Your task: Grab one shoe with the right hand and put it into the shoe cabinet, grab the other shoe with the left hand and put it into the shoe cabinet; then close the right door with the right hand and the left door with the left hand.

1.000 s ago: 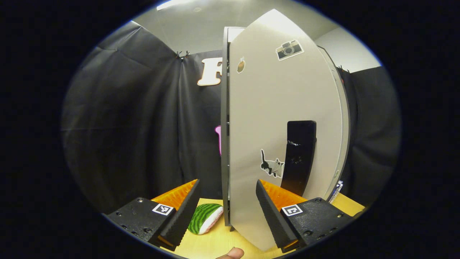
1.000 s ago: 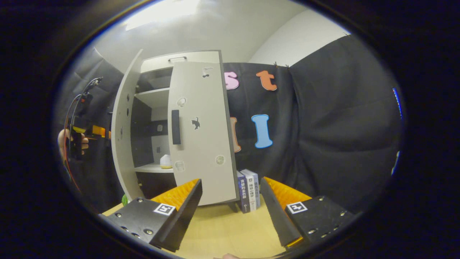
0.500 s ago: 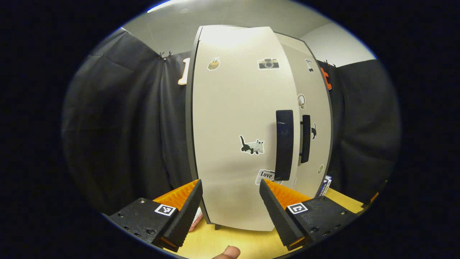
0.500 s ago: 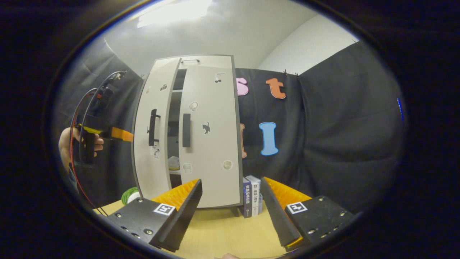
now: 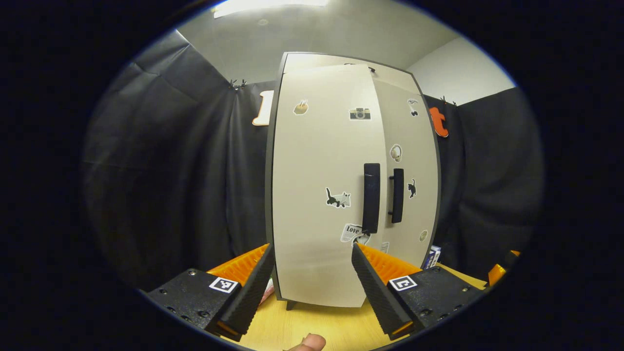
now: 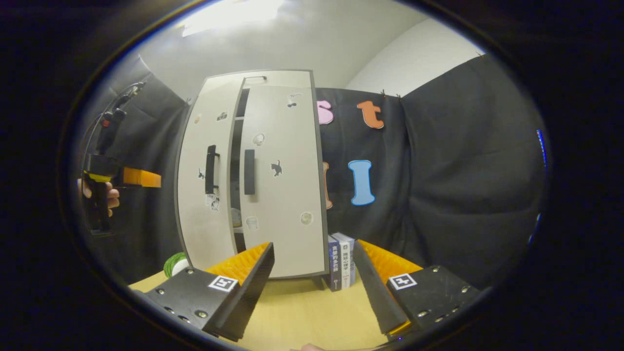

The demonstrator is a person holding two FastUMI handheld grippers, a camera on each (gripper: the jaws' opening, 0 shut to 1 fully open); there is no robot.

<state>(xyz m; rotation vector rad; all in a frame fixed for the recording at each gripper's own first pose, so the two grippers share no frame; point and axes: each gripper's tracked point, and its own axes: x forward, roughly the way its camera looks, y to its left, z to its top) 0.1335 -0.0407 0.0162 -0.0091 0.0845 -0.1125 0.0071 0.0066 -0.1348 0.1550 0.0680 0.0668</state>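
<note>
In the left gripper view my left gripper (image 5: 312, 278) hangs with jaws apart and empty, squarely facing the left door (image 5: 319, 195) of the shoe cabinet (image 5: 341, 61), whose upright handle (image 5: 371, 197) lies ahead and slightly right of the jaws. In the right gripper view my right gripper (image 6: 314, 280) is likewise spread and holding nothing; a dark slit shows between the left door and the right door (image 6: 287, 185), so I judge the left hand, nearer that panel, should press it home.

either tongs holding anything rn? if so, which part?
Nothing is held. Left tongs and right tongs are both open and empty, short of the shoe cabinet.
</note>
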